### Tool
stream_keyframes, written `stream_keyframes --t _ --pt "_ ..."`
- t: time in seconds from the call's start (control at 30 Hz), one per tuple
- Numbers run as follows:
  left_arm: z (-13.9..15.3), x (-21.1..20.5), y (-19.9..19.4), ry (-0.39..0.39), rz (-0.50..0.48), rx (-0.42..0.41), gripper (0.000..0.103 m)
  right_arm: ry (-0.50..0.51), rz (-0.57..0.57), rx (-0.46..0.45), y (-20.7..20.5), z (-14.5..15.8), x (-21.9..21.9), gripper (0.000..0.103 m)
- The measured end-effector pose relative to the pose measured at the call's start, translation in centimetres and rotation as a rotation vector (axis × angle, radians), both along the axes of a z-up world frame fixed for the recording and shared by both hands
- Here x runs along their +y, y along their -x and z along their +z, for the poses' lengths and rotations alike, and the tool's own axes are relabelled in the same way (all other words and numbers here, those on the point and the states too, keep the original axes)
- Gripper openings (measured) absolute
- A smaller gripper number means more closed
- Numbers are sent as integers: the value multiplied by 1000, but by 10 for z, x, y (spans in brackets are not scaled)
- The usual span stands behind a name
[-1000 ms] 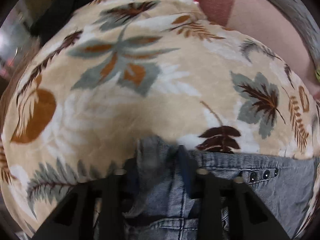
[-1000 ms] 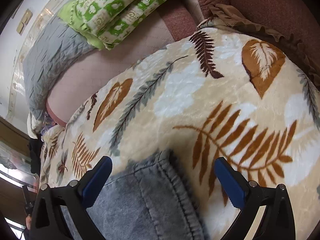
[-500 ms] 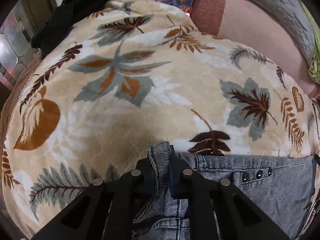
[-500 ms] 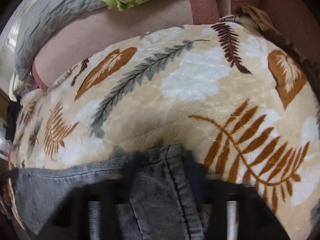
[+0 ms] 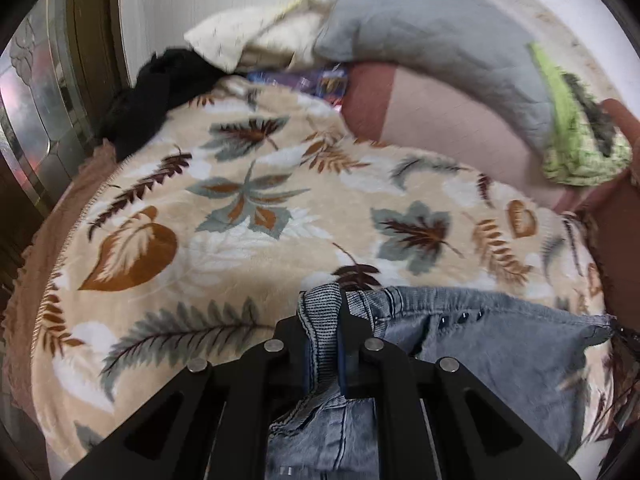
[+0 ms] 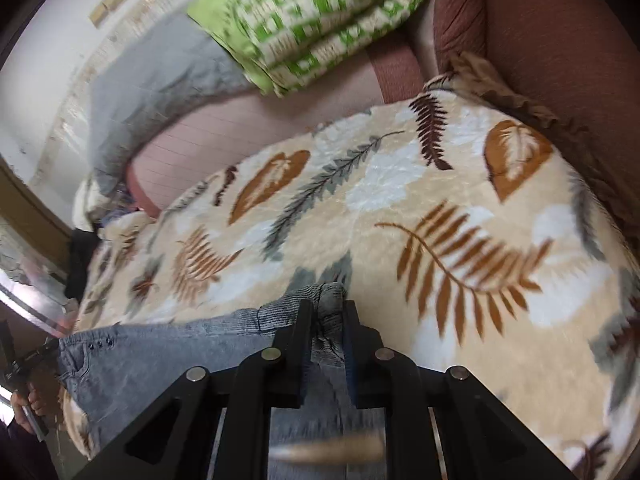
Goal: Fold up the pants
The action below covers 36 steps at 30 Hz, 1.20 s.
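Light grey-blue denim pants (image 5: 500,352) lie on a beige leaf-print blanket (image 5: 248,216). My left gripper (image 5: 325,320) is shut on one corner of the pants' waistband, lifted a little off the blanket. My right gripper (image 6: 327,312) is shut on the other waistband corner of the pants (image 6: 160,356). The waistband stretches between the two grippers. The left gripper and the hand holding it show at the left edge of the right wrist view (image 6: 24,376). The legs of the pants are hidden below the grippers.
The blanket (image 6: 400,208) covers a brown-red sofa (image 6: 540,40). A grey quilted cushion (image 5: 432,40), a green patterned cloth (image 6: 312,24), a black garment (image 5: 156,92) and a cream pillow (image 5: 248,36) lie along the back. A glass door panel (image 5: 36,112) stands at the left.
Both grippers closed on the waistband corners; the right one was open a second ago. Both have lifted and pulled back, so more of the sofa back shows.
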<state>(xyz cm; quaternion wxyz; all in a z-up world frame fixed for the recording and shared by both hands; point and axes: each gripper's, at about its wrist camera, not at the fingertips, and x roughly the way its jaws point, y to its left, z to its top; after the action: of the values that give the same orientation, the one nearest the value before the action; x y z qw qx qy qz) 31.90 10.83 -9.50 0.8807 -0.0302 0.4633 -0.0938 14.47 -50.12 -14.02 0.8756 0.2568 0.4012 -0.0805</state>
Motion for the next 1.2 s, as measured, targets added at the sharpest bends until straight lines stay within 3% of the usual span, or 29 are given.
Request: stream_keyframes --t 0.17,0.3,0.47,0.6,0.7,0.77,0.83,0.9,1.0,1.13,1.2 --pt "22 21 68 26 -16 -44 10 -31 -4 -69 72 18 10 15" --pt "9 44 128 37 -6 -20 10 -54 2 -57 131 7 19 15" --pt "-54 65 192 24 16 110 10 -110 -5 23 189 -35 24 15" --pt "-108 76 219 37 48 219 10 -147 -2 131 217 -78 23 15" --pt "-120 79 230 50 50 227 11 -164 7 238 223 -96 21 29" --pt "-107 76 235 13 33 195 17 -139 7 236 226 -88 19 36" --pt "-93 76 241 -41 28 161 26 -63 2 179 225 -66 19 45" --pt "-82 79 247 -58 33 134 29 3 -15 132 219 -49 21 79" --pt "-70 81 255 -89 64 98 29 58 -6 77 190 -34 25 81" --pt "-52 82 261 -109 96 45 29 162 -26 120 144 -46 22 81" --pt "-40 76 264 -114 86 -5 29 153 -21 150 123 -59 18 77"
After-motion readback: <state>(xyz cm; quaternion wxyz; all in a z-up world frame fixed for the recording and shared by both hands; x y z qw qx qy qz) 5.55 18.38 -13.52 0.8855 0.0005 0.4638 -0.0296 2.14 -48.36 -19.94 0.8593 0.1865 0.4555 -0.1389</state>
